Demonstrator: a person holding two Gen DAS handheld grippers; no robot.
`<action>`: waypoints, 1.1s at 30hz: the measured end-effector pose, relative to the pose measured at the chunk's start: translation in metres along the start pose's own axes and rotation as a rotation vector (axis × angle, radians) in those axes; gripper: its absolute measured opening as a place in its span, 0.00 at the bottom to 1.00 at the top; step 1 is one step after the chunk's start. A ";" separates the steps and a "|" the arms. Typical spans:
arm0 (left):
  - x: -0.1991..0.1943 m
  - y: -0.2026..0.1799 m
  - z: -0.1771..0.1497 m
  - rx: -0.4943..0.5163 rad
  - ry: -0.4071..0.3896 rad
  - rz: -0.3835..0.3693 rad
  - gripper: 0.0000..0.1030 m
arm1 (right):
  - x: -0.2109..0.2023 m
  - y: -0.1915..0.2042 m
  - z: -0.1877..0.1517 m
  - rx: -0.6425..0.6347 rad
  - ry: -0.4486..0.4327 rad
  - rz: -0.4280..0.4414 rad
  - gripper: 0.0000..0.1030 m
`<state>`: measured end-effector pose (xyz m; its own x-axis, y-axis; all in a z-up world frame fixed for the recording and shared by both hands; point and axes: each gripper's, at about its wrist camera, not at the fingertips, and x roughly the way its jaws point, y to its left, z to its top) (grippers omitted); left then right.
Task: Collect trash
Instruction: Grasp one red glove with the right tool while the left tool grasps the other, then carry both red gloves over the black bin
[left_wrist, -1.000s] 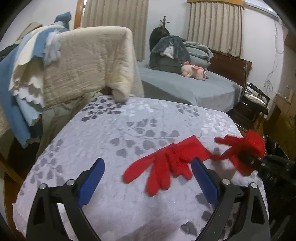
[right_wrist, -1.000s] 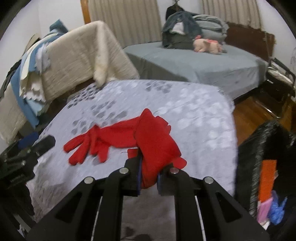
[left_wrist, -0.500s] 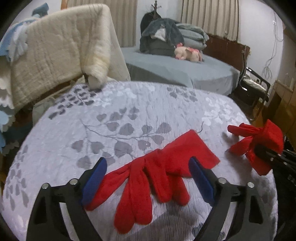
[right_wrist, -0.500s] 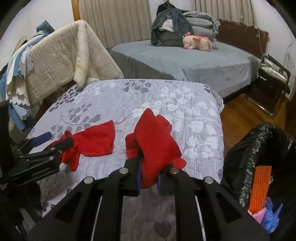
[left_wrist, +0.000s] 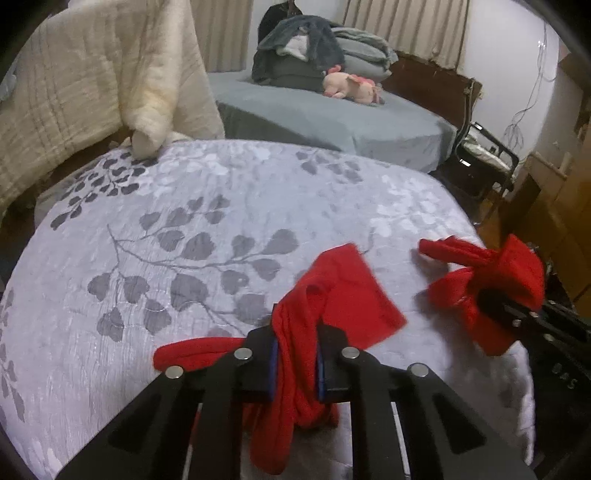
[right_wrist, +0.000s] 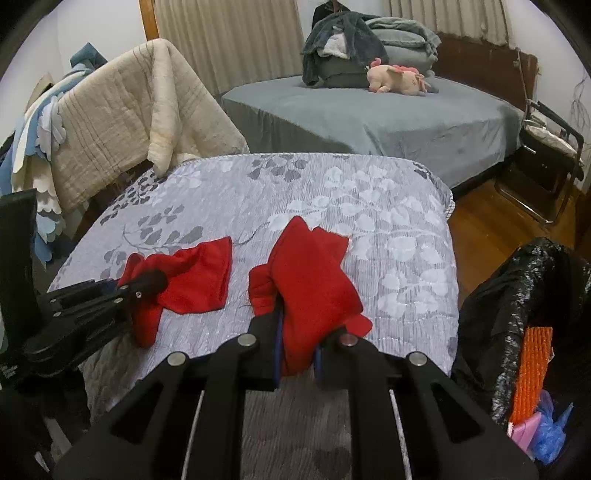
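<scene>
A grey bedspread (right_wrist: 388, 206) printed with leaves covers the near bed, and two red gloves lie on its near part, each caught by a gripper. The left gripper (left_wrist: 295, 363) is closing its jaws, and the left glove (left_wrist: 343, 291) is already bunched between its blue pads, its cuff spread flat on the bedspread just beyond and its fingers hanging down below the jaws. The right gripper (right_wrist: 297, 360) is clamped tight on the right glove (right_wrist: 314, 269), which stands up crumpled from the pads, near the left glove but apart from it. At the near right, beside the bed's edge, stands a black trash bag (right_wrist: 524, 291), open, with something orange and blue scraps inside. Farther back, a cream blanket (right_wrist: 125, 110) hangs at the left, and a pink plush toy (right_wrist: 397, 77) lies on a second bed (right_wrist: 424, 118) with a grey sheet.
</scene>
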<state>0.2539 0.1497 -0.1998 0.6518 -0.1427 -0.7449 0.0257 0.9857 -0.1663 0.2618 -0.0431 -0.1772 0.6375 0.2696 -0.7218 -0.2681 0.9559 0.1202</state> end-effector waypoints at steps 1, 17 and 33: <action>-0.004 -0.002 0.001 -0.004 -0.010 -0.004 0.14 | -0.004 0.000 0.001 0.003 -0.005 0.002 0.12; -0.104 -0.031 0.007 -0.032 -0.146 0.014 0.14 | -0.083 0.008 0.014 -0.030 -0.102 0.055 0.11; -0.168 -0.067 -0.007 0.004 -0.219 0.023 0.14 | -0.160 0.008 0.001 -0.069 -0.169 0.056 0.12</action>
<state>0.1376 0.1066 -0.0684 0.8010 -0.0979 -0.5906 0.0118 0.9889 -0.1480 0.1585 -0.0787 -0.0607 0.7309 0.3439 -0.5895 -0.3520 0.9300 0.1062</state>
